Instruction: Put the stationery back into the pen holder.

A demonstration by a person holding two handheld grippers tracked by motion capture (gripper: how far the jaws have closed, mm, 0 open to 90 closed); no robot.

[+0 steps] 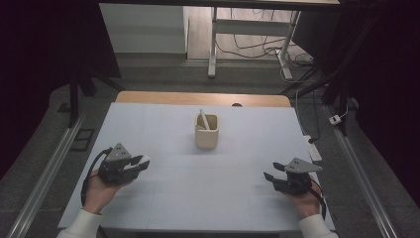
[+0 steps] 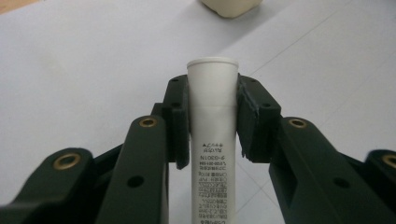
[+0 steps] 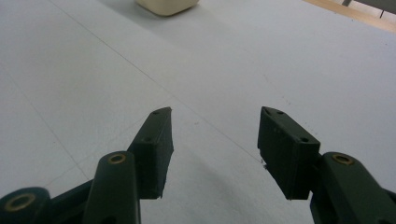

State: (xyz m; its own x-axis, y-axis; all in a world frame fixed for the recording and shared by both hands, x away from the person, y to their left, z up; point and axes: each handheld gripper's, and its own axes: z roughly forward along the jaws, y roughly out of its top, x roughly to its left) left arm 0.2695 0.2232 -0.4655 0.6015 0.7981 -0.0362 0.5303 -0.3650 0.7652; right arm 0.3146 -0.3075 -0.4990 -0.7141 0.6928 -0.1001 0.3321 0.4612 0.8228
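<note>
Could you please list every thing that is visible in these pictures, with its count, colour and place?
tube: 1, white with small dark print, clamped between the jaws of the left tool, at the left of the sheet
cup: 1, cream, standing at the middle of the sheet
stick in cup: 1, white, leaning inside the cup
sheet: 1, white, covering the table top
table: 1, wooden, far edge showing beyond the sheet
desk frame: 1, white, on the floor behind the table
left tool: 1, black, shut on the tube
right tool: 1, black, jaws apart, holding nothing
</note>
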